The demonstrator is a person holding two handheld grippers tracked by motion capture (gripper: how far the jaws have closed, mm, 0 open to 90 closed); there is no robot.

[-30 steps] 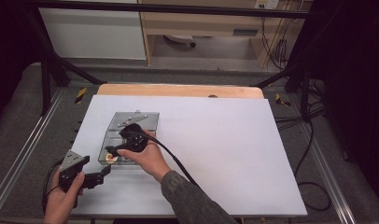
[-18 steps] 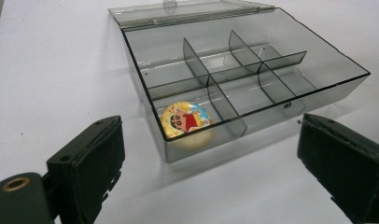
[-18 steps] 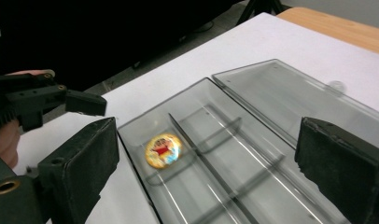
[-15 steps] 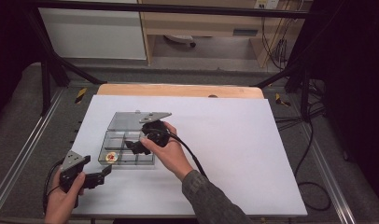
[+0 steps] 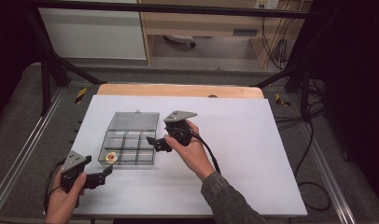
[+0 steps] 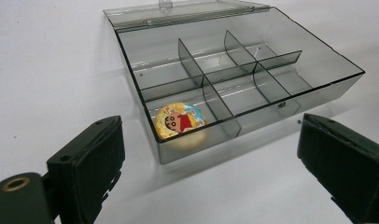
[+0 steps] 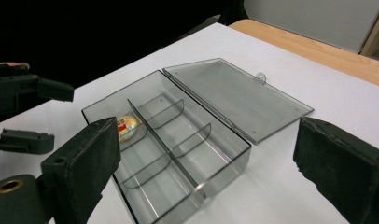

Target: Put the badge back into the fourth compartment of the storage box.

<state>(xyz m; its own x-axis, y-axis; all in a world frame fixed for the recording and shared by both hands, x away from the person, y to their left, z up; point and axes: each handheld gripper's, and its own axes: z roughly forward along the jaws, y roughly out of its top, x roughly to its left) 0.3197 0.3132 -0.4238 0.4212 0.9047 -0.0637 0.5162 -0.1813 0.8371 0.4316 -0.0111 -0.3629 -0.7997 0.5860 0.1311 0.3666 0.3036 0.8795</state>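
Now my right gripper (image 5: pixel 156 143) hangs jaws apart and empty at the clear divider box's (image 5: pixel 128 148) right edge, its cartoon badge (image 5: pixel 111 157) resting lower-left, left gripper (image 5: pixel 105 175) open alongside.

Smoky grey box (image 5: pixel 128 143), yellow cartoon badge (image 6: pixel 180 121)

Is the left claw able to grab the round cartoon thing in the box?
Probably yes. The left claw is open, the box has its lid flipped back, and the cartoon badge lies uncovered in the nearest corner compartment. The dividers leave little room, though.
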